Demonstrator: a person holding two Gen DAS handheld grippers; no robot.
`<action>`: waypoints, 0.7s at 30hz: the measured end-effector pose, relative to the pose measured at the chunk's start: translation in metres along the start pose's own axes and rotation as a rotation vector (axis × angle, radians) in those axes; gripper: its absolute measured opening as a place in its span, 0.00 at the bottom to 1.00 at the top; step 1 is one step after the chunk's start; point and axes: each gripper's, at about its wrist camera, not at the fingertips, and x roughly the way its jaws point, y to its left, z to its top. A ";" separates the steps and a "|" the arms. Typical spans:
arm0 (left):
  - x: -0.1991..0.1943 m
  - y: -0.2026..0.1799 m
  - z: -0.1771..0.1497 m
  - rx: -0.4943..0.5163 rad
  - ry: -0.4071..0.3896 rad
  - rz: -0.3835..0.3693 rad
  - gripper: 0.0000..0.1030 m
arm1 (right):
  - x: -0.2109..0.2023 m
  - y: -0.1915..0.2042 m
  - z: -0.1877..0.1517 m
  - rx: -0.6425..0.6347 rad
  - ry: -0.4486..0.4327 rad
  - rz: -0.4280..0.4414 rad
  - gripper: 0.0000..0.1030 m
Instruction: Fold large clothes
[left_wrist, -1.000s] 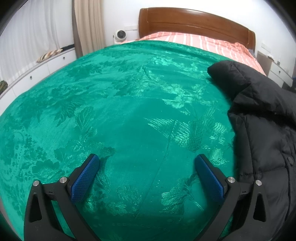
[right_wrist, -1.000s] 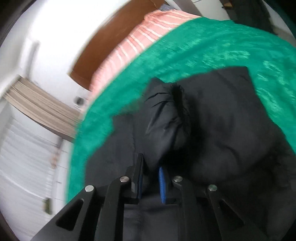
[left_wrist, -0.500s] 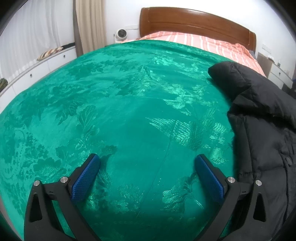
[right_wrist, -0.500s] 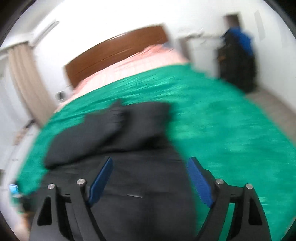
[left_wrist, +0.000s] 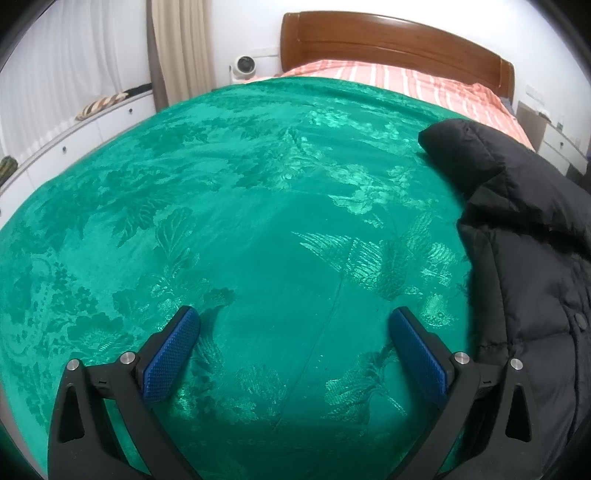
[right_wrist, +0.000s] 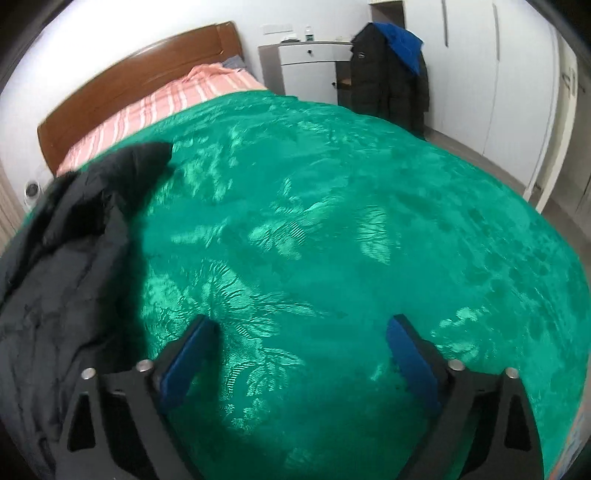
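The left gripper (left_wrist: 295, 325) hangs spread and empty left of the jacket (left_wrist: 524, 258); the right gripper (right_wrist: 301, 332), its jaws just opened wide, hangs empty right of it.

Soft indoor light is falling evenly, glinting in pale patches off the green bedspread (left_wrist: 258, 221). The left wrist view is staying sharp; the right wrist view is smearing slightly with motion. Fisheye bending is curving the headboard (left_wrist: 391, 40), and corners are darkening.
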 end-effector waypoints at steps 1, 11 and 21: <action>0.000 0.001 0.000 -0.001 0.000 -0.001 1.00 | 0.005 0.002 0.001 -0.010 0.000 -0.009 0.95; 0.001 0.004 0.000 -0.013 -0.001 -0.019 1.00 | 0.014 0.010 0.001 -0.021 -0.001 -0.016 0.98; 0.001 0.004 0.000 -0.012 -0.001 -0.018 1.00 | 0.020 0.014 0.004 -0.025 -0.001 -0.019 0.99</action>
